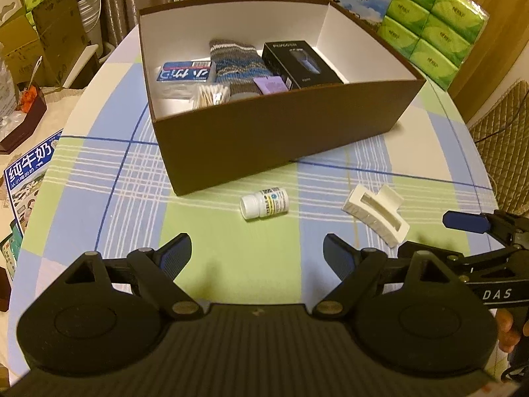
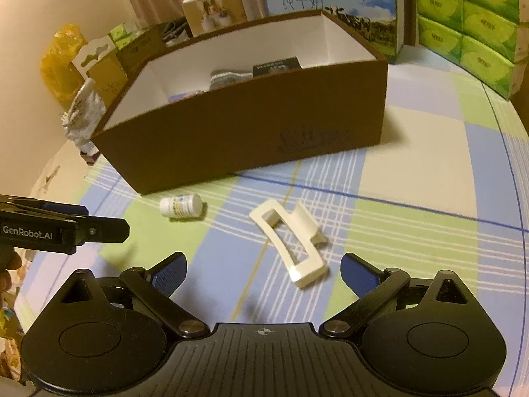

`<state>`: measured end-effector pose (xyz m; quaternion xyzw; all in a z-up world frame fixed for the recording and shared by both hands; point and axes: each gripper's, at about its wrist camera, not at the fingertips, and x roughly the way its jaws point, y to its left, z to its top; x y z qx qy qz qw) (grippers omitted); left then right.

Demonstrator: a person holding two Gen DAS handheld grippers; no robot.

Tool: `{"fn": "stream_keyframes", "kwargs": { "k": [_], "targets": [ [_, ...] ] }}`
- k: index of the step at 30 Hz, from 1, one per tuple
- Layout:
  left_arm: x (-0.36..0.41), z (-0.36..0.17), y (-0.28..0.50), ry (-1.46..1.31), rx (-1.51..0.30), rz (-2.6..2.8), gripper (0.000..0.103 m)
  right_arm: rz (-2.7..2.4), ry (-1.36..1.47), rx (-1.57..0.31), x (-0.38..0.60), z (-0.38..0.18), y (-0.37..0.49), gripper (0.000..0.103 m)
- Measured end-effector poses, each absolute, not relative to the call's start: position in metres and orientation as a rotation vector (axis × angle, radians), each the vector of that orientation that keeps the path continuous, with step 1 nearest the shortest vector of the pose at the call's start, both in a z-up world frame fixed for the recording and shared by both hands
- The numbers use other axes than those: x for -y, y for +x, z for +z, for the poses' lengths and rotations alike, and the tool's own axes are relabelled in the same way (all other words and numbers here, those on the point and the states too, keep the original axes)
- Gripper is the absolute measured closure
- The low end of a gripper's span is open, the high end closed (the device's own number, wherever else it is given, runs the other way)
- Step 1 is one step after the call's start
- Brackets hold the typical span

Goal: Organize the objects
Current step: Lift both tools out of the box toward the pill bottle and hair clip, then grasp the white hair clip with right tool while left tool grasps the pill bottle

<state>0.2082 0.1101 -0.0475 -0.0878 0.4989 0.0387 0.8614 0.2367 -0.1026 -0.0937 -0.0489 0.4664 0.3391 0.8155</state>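
Observation:
A brown box point(image 1: 281, 139) with white inner walls stands on the checked tablecloth; it holds a knitted sock point(image 1: 236, 63), a black carton point(image 1: 299, 63), a blue packet point(image 1: 186, 72), cotton swabs point(image 1: 213, 95) and a small purple item point(image 1: 270, 85). In front of it a small white pill bottle point(image 1: 264, 203) point(image 2: 181, 205) lies on its side. A white hair claw clip point(image 1: 375, 215) point(image 2: 291, 244) lies to its right. My left gripper point(image 1: 258, 253) hangs open just short of the bottle. My right gripper point(image 2: 264, 273) stands open with the clip's near end between its fingers, untouched.
Green tissue packs point(image 1: 433, 23) and a milk carton box point(image 2: 334, 0) stand behind the brown box point(image 2: 251, 132). Cardboard boxes and a yellow bag point(image 2: 59, 63) crowd the left side. A quilted chair point(image 1: 502, 125) stands past the table's right edge. Each gripper shows in the other's view.

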Motion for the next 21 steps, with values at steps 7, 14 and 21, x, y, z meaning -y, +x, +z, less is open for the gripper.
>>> {"fn": "stream_keyframes", "kwargs": {
  "k": [7, 14, 21],
  "targets": [
    [-0.108, -0.060, 0.210, -0.183, -1.071, 0.088, 0.019, 0.716, -0.135, -1.006, 0.103, -0.107, 0.240, 0.006],
    [-0.108, -0.072, 0.215, -0.182, -1.085, 0.094, 0.019, 0.718, -0.192, -0.982, 0.096, -0.114, 0.245, 0.013],
    [-0.111, -0.084, 0.221, -0.185, -1.088, 0.104, 0.019, 0.723, -0.210, -0.961, 0.086, -0.120, 0.256, 0.023]
  ]
}}
